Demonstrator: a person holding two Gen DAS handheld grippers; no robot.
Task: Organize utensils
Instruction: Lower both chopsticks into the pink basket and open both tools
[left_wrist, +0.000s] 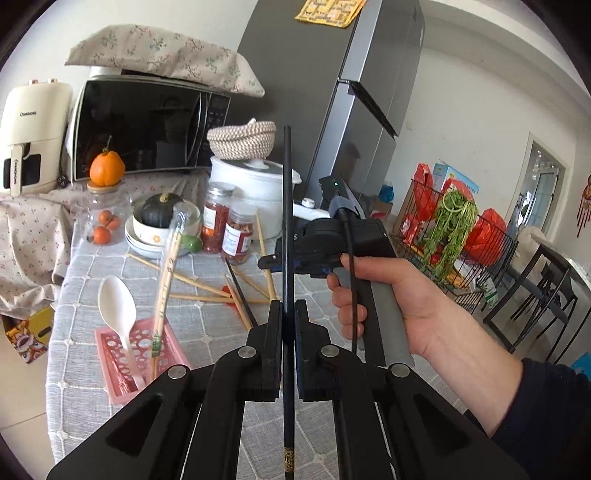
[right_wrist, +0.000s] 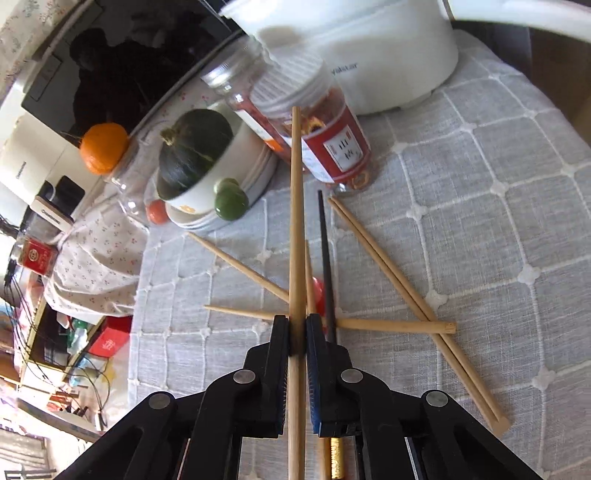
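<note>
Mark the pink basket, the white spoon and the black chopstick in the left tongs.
pink basket (left_wrist: 110, 350), left wrist view, left wall.
white spoon (left_wrist: 116, 301), left wrist view, bowl.
black chopstick (left_wrist: 287, 206), left wrist view, shaft above the left tongs (left_wrist: 288, 306).

In the left wrist view, the long black chopstick (left_wrist: 287, 221) runs off the bottom edge of the frame, and the pink perforated plastic basket (left_wrist: 110, 354) at lower left is partly covered by the black gripper linkage. In the right wrist view, the white round cooker pot (right_wrist: 369, 55) is cut by the top edge and blurred. The pale wooden chopstick (right_wrist: 296, 221) leaves the bottom edge there.
</note>
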